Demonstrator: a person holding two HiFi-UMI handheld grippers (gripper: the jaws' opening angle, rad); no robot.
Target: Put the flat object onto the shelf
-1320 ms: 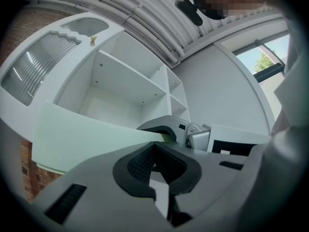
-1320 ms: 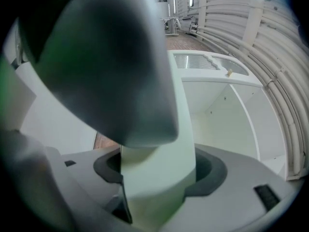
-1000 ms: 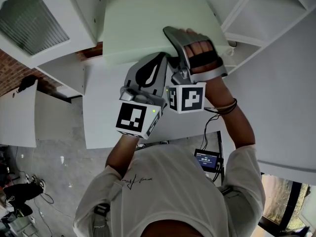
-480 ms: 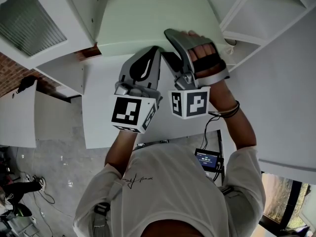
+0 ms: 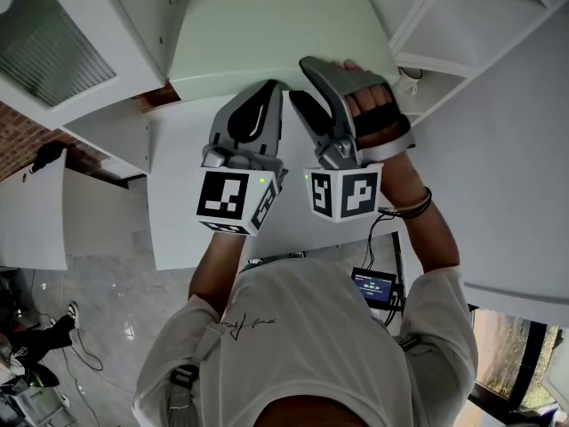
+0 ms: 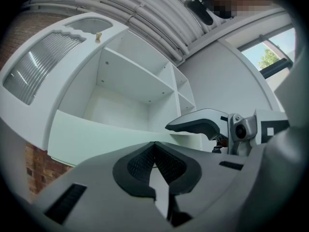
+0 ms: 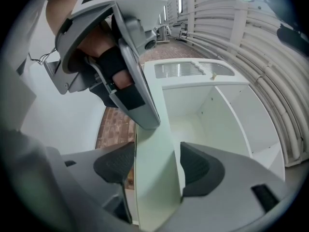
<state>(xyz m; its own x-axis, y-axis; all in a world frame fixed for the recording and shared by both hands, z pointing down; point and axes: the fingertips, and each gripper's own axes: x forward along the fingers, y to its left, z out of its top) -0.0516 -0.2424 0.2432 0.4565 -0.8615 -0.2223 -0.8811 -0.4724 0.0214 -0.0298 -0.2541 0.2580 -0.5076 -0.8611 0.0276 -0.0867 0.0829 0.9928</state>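
The pale green board (image 5: 267, 34) lies at twelve o'clock in the head view, across the mouth of the white shelf (image 5: 151, 25). The right tongs (image 5: 302, 80) grasp its near edge, one jaw on top and one underneath. The left tongs (image 5: 272, 87), just beside them at nine o'clock, are clenched on nothing, with their tips at the board's near edge.

Flat panel (image 5: 276, 34), 12 o'clock: pale mint green, plain, no pattern. Shelf unit (image 5: 498, 25), 1 o'clock: white throughout. Left gripper (image 5: 271, 87) and right gripper (image 5: 300, 80): grey shells, black textured pads. Marker cubes (image 5: 229, 201): black squares on white. Glove (image 5: 369, 105): black. Brick wall (image 5: 18, 127), 9 o'clock: red-brown. Floor (image 5: 98, 310), 8 o'clock: grey, marbled. Shirt (image 5: 311, 345): white.
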